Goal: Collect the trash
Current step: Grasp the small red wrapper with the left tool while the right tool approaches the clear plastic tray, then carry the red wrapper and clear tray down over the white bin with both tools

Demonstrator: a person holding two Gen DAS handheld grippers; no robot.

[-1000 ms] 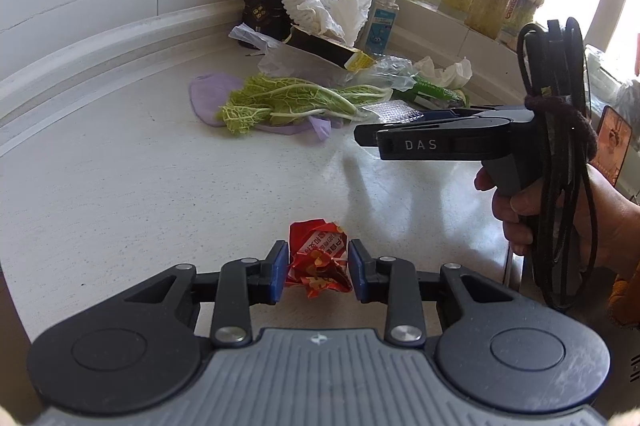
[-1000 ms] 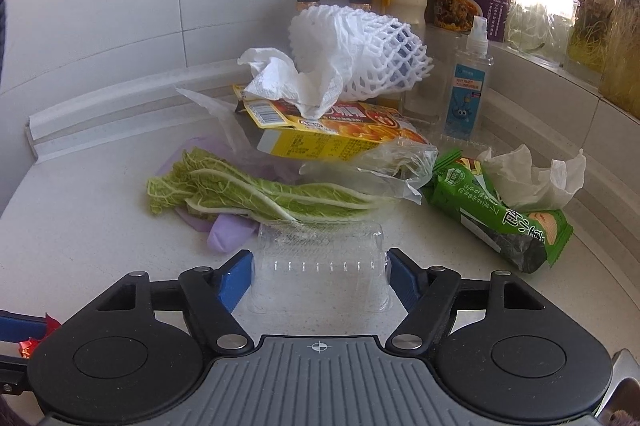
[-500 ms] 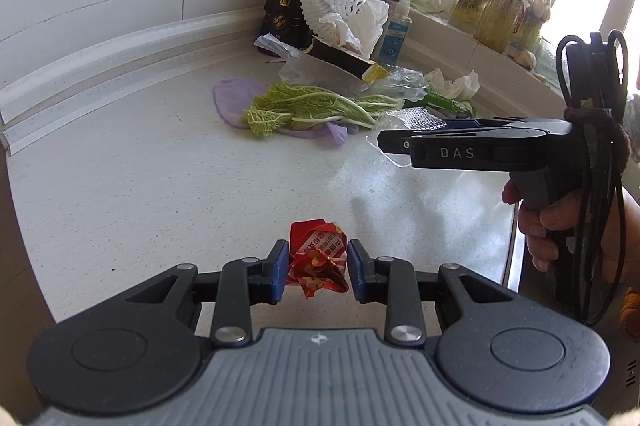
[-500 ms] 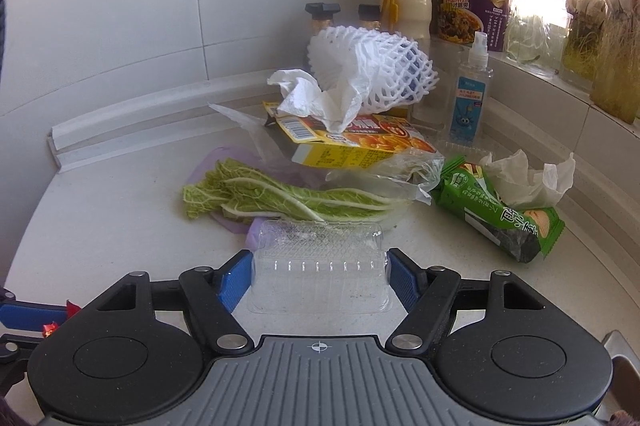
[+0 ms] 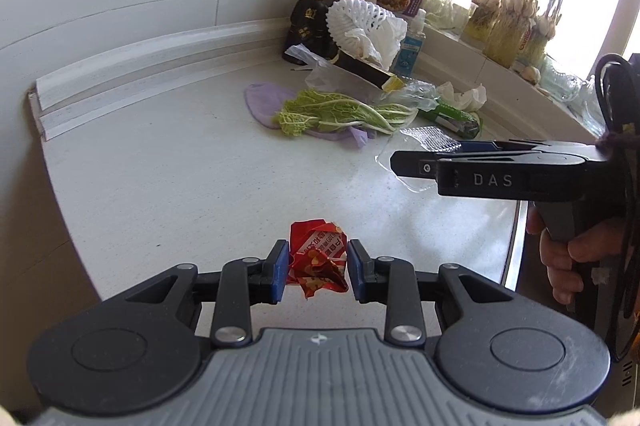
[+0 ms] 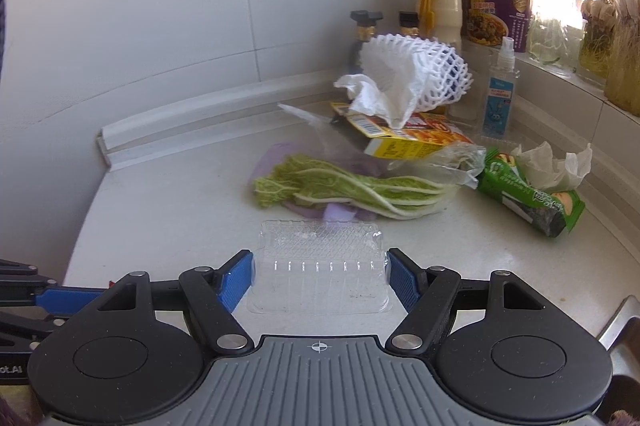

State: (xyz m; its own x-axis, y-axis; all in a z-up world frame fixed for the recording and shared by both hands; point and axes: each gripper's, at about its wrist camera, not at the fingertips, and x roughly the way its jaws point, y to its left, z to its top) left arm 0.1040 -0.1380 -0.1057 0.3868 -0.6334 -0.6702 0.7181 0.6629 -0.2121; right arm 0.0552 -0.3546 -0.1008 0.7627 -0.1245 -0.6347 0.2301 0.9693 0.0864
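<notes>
1. Step in hand, as judged: carry phase; two trash items are already gripped, w/ no bin seen in either view
2. Left gripper: fingers set narrow, clamped on a crumpled red wrapper, held clear above the tabletop, well short of the cabbage leaves
3. Right gripper: fingers spread wide, pressed on both short ends of a clear plastic tray, just in front of the cabbage leaves
4. Tray long axis is laid across the fingers, roughly level; the wrapper is balled up, no clear axis
5. Next, as judged: both items to be taken to a bin & released; a light squeeze is needed on the thin tray so it isn't buckled
6. Left for later: green packet, tissue, beside the cabbage leaves
</notes>
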